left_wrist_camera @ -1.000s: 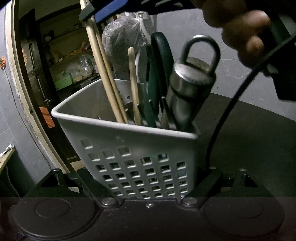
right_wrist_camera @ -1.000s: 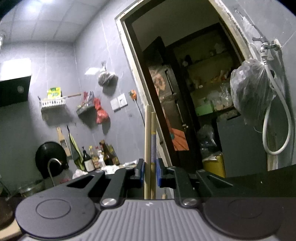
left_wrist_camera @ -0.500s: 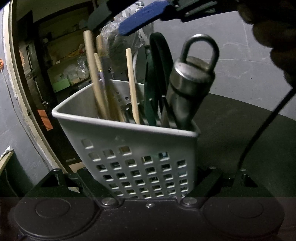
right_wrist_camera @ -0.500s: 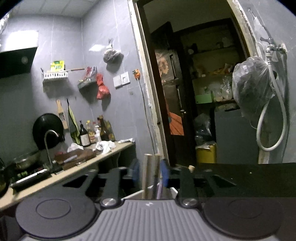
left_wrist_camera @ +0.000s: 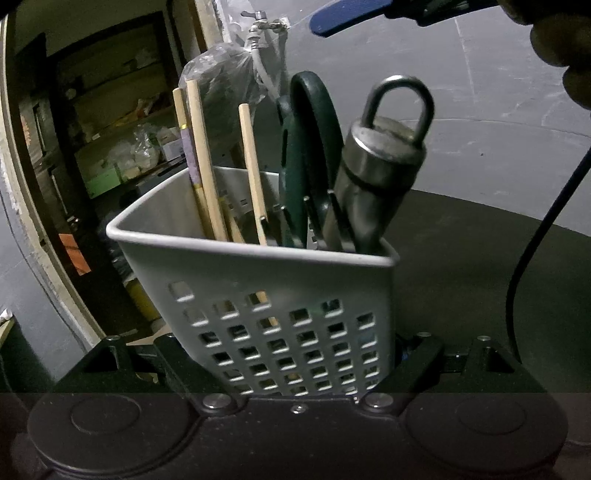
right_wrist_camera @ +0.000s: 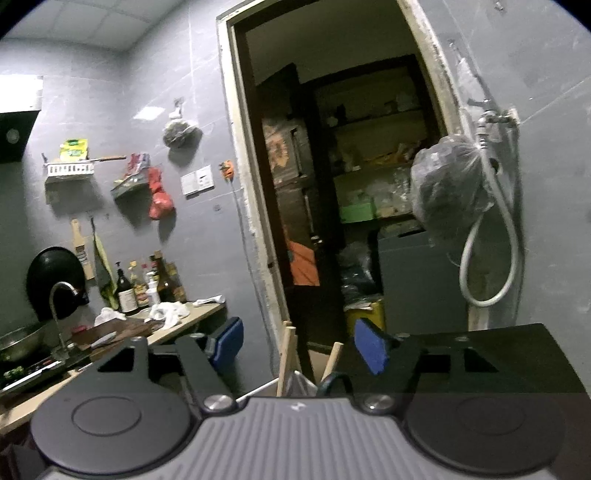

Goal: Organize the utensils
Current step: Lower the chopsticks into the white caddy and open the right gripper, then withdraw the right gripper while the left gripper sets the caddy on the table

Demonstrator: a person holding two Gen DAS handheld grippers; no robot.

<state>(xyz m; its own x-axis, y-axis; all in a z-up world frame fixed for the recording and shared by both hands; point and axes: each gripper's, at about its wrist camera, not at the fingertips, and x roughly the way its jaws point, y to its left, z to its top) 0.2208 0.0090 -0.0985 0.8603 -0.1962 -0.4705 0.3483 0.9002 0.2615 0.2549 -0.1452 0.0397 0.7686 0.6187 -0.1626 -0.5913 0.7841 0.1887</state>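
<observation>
A white perforated utensil basket (left_wrist_camera: 280, 295) fills the left wrist view, and my left gripper (left_wrist_camera: 295, 350) is shut on its lower sides. In it stand several wooden chopsticks (left_wrist_camera: 199, 155), green-handled scissors (left_wrist_camera: 314, 147) and a steel tool with a ring top (left_wrist_camera: 380, 166). Above the basket hovers a blue pad (left_wrist_camera: 347, 16) of my right gripper, with a person's fingers (left_wrist_camera: 565, 44) behind it. In the right wrist view my right gripper (right_wrist_camera: 297, 347) is opening, with its blue pads (right_wrist_camera: 225, 343) wide apart. The chopstick tops (right_wrist_camera: 288, 347) stand free below and between the pads, touching neither.
The basket stands on a dark round table (left_wrist_camera: 480, 266). A black cable (left_wrist_camera: 535, 236) hangs at the right. Behind are an open doorway to a pantry (right_wrist_camera: 351, 184), a plastic bag on a wall tap (right_wrist_camera: 447, 188) and a cluttered kitchen counter (right_wrist_camera: 155, 314) at the left.
My right gripper let go of the two chopsticks it held; they dropped down into the basket. Its jaws spread and it drew away to the right. The left gripper kept its hold.
</observation>
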